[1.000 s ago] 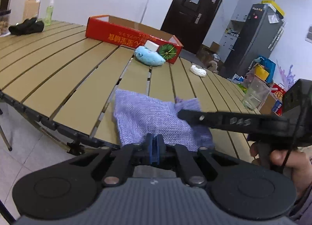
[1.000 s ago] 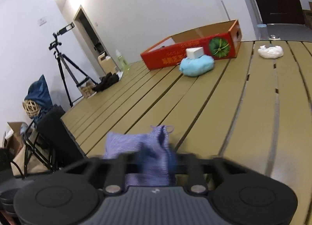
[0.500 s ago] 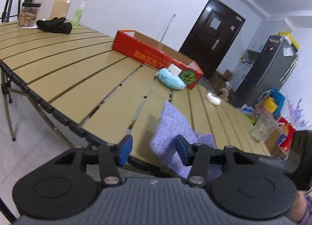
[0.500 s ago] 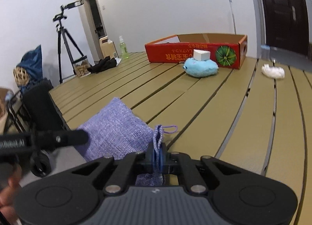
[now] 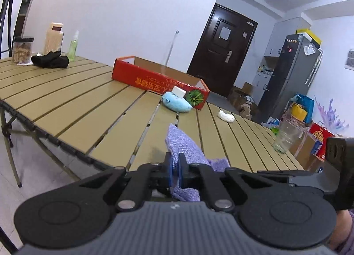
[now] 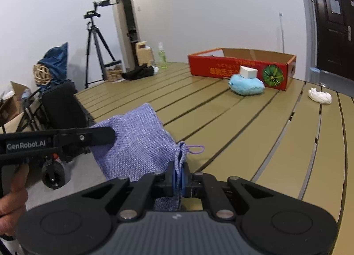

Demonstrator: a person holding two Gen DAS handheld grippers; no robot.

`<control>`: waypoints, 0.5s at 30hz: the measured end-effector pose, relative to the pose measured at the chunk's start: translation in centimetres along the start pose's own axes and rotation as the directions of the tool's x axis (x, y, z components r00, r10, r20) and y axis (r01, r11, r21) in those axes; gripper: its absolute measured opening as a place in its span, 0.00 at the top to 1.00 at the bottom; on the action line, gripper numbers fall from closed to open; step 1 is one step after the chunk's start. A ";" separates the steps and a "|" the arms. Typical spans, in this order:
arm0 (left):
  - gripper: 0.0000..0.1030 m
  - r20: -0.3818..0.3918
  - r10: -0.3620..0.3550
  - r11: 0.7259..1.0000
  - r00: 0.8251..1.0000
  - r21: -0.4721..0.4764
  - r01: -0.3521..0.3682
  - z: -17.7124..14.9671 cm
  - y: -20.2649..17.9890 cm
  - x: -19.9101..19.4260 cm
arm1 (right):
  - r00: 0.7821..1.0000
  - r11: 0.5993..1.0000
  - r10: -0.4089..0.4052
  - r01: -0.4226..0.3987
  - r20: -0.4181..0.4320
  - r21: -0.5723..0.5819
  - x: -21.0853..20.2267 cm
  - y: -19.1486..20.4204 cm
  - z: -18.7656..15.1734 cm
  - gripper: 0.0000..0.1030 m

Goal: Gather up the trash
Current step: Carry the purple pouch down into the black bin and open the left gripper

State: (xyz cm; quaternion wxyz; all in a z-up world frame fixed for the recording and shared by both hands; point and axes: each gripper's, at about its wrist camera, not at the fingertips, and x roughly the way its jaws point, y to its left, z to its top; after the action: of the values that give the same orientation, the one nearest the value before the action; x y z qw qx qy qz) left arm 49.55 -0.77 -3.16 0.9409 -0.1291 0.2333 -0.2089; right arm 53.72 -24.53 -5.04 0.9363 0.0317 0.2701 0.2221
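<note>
A purple woven drawstring bag (image 5: pixel 183 142) hangs between both grippers over the table's near edge. My left gripper (image 5: pixel 174 166) is closing, its blue pads pressed on one edge of the bag's mouth. My right gripper (image 6: pixel 179 175) is shut on the opposite edge of the bag (image 6: pixel 137 135), beside the drawstring loop. In the right wrist view the left gripper's finger (image 6: pixel 88 136) reaches in from the left. Farther off on the slatted table (image 5: pixel 77 100) lie a crumpled white tissue (image 5: pixel 225 116) and a small white block (image 5: pixel 178 92) on a blue plush (image 5: pixel 176 104).
A red cardboard box (image 5: pixel 154 82) stands open at the back of the table. A clear glass (image 5: pixel 286 135) sits at the right edge. A black cloth (image 5: pixel 50 61), a spray bottle (image 5: pixel 72 48) and a jar occupy the far left. A tripod (image 6: pixel 95 49) and a black cart stand on the floor.
My left gripper opened, then shut again on the bag's edge. The bag, first flat on the table, is now lifted and held between both grippers. Both views swung left.
</note>
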 end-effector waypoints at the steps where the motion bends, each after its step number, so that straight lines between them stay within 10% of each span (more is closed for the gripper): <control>1: 0.95 -0.001 0.000 1.000 1.000 -0.012 0.000 -0.5 0.1 -1.0 | 1.000 1.000 0.023 -0.023 -0.003 -0.009 -0.4 0.4 -0.2 0.95; 10: 0.95 -0.136 0.022 1.000 0.991 0.006 -0.022 -4.3 1.4 -2.4 | 0.986 0.985 0.066 -0.089 -0.155 -0.150 -0.9 4.6 -3.7 0.95; 15: 0.95 -0.330 0.139 0.990 0.934 0.050 -0.130 -6.6 2.4 1.3 | 0.965 0.963 0.006 -0.076 -0.263 -0.258 1.6 6.5 -6.0 0.95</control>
State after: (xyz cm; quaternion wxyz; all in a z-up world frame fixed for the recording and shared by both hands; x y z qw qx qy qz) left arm 48.14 -0.18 -10.10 0.9018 -0.0631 0.3939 -0.1661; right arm 49.22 -18.38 -9.80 0.8837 -0.1178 0.3577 0.2780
